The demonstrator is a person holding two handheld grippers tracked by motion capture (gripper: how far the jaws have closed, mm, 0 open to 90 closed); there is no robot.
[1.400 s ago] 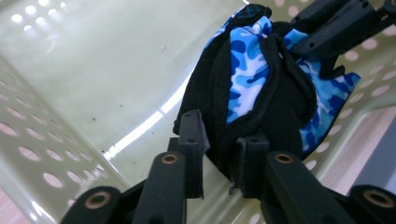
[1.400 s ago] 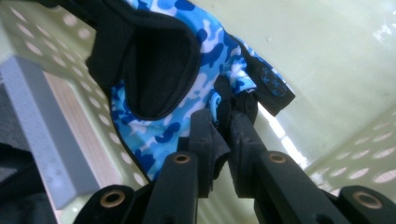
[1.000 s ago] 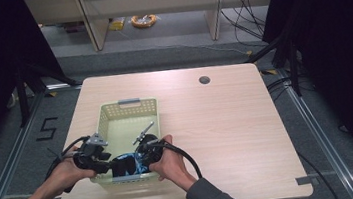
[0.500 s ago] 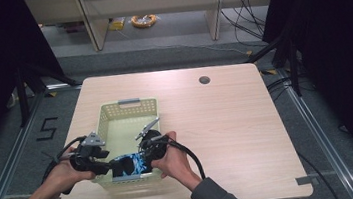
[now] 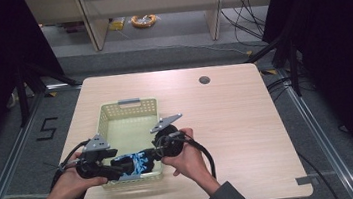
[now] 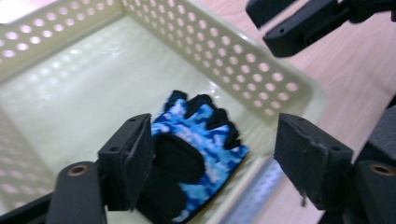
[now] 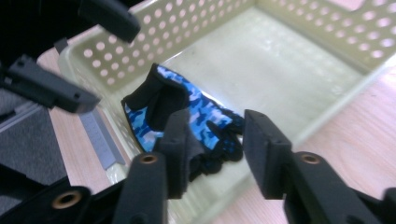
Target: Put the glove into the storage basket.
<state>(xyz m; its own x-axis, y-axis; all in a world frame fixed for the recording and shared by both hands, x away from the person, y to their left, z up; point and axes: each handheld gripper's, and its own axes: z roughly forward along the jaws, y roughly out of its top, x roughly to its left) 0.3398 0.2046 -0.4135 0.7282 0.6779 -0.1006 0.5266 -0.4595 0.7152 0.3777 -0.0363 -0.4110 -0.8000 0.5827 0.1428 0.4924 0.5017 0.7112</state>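
Observation:
A blue camouflage glove [image 5: 134, 163] [image 6: 196, 149] [image 7: 182, 105] with a black palm lies flat on the floor of the pale yellow basket [image 5: 129, 104], at its near end. My left gripper [image 5: 119, 172] [image 6: 215, 140] hovers above the glove; its jaws have just been opening and stand wide apart with nothing pressed between them. My right gripper [image 5: 149, 155] [image 7: 217, 123] faces it from the other side; its jaws have also just been opening and hold nothing. The glove lies below both, free of the pads.
The basket stands on the left half of a light wooden table [image 5: 237, 122], close to its near edge. A round cable hole [image 5: 204, 80] is at the back right. Shelving and cables lie on the floor beyond the table.
Both grippers have let go of the glove and lifted a little, drawing apart. The glove now rests loose in the basket's near end.

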